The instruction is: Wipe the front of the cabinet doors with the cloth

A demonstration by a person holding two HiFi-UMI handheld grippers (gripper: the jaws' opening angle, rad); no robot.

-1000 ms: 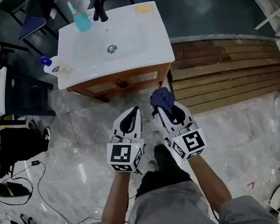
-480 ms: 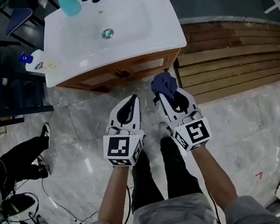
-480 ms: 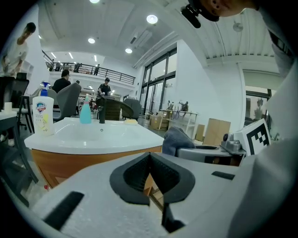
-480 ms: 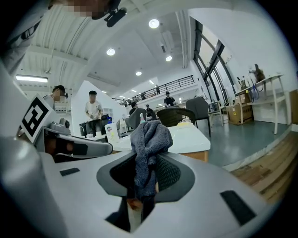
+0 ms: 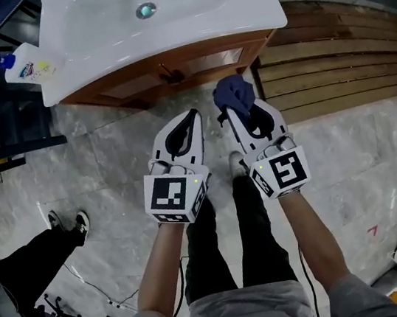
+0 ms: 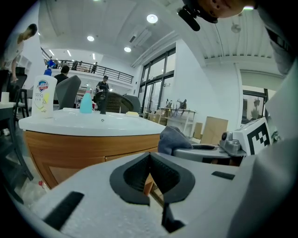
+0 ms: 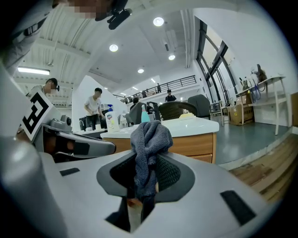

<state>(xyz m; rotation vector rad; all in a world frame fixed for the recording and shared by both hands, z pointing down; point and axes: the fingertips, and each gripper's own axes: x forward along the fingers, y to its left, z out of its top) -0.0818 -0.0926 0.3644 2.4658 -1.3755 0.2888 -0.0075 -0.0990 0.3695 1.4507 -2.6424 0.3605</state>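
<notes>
The wooden cabinet (image 5: 170,73) stands under a white sink top (image 5: 89,37), its door fronts (image 6: 65,153) facing me. My right gripper (image 5: 240,114) is shut on a dark blue cloth (image 5: 233,95), which bunches up above the fingertips (image 7: 149,135) a short way from the cabinet's right door (image 7: 200,146). My left gripper (image 5: 191,118) hangs beside it, shut with nothing between its jaws (image 6: 149,158). Both are held apart from the cabinet, above the marble floor.
A cleaner bottle (image 6: 44,97) and a teal bottle (image 6: 86,102) stand on the sink top beside a black tap (image 6: 102,100). Wooden planks (image 5: 342,71) lie to the right. A person's legs (image 5: 41,250) and cables are at the left. People stand in the background.
The sink cabinet has come closer and slid up in the head view as I stepped toward it. Both grippers have moved forward with the cloth still held.
</notes>
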